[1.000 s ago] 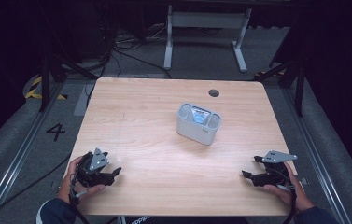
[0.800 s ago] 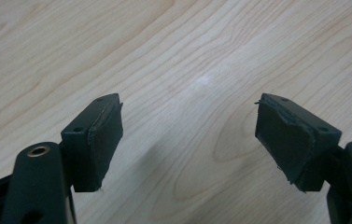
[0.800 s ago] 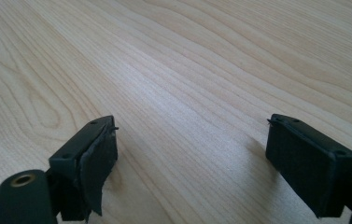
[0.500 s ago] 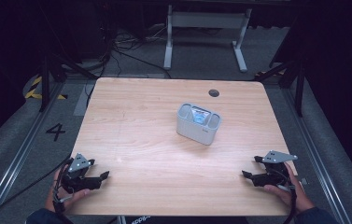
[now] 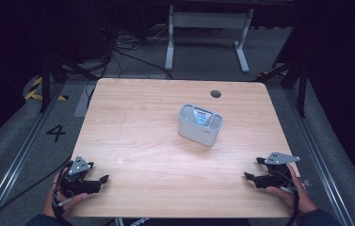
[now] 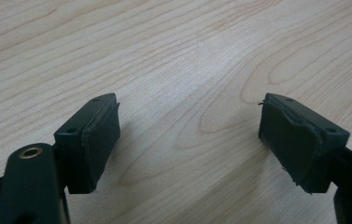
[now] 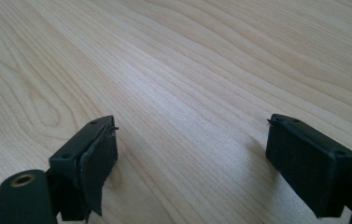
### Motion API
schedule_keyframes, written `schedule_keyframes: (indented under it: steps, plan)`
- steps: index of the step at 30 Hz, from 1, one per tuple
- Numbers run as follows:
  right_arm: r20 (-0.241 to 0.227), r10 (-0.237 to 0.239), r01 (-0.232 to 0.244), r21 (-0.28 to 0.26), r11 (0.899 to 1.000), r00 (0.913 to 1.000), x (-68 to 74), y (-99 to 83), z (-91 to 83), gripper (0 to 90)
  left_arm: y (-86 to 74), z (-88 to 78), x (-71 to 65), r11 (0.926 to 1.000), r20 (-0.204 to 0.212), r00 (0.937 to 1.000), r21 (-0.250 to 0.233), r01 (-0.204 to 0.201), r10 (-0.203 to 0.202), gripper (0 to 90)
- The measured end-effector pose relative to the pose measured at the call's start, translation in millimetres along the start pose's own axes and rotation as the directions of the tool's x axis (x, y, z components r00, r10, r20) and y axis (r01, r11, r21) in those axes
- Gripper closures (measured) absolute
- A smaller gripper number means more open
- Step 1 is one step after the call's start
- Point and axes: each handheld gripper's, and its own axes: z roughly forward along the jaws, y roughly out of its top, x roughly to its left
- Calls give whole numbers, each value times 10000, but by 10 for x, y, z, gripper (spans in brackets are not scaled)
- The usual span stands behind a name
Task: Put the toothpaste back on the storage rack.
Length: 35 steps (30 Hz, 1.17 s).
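A grey plastic caddy (image 5: 200, 126) with a blue and white item in its middle slot stands a little right of the middle of the wooden table (image 5: 142, 122). My left gripper (image 5: 100, 182) rests low at the near left corner, far from the caddy. Its jaws have just been opening, and between them (image 6: 187, 135) there is bare wood. My right gripper (image 5: 253, 168) sits at the near right corner, pointing inward. It is open too, with wood grain between its pads (image 7: 192, 149).
A round cable hole (image 5: 215, 93) lies near the table's far edge. Beyond the table stand a grey desk frame (image 5: 208, 28) and loose cables on the dark floor. A painted "4" (image 5: 56, 132) marks the floor at the left.
My left gripper has slid left toward the near left corner and settled lower. The right gripper and the caddy have not moved.
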Motion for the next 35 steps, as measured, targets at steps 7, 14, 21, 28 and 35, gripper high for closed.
schedule_keyframes:
  steps: [7,14,21,28,35]
  plan:
    - [-9,-8,8,3,10000,10000,0,3,3,167,7,5,-2,10000,-156,9999,84,44,-43,175]
    - [-7,-8,8,1,10000,10000,0,3,3,167,13,14,-8,9999,-151,9998,109,104,-102,155]
    - [-8,-7,7,2,10000,10000,0,3,3,167,13,15,-8,9999,-141,9998,110,126,-125,153]
    - [-9,-4,4,3,10000,10000,0,3,3,167,12,16,-10,9998,-149,9998,105,162,-161,152]
    - [-8,-2,2,1,10000,10000,0,3,3,168,16,11,-8,9997,-154,9998,187,138,-135,149]
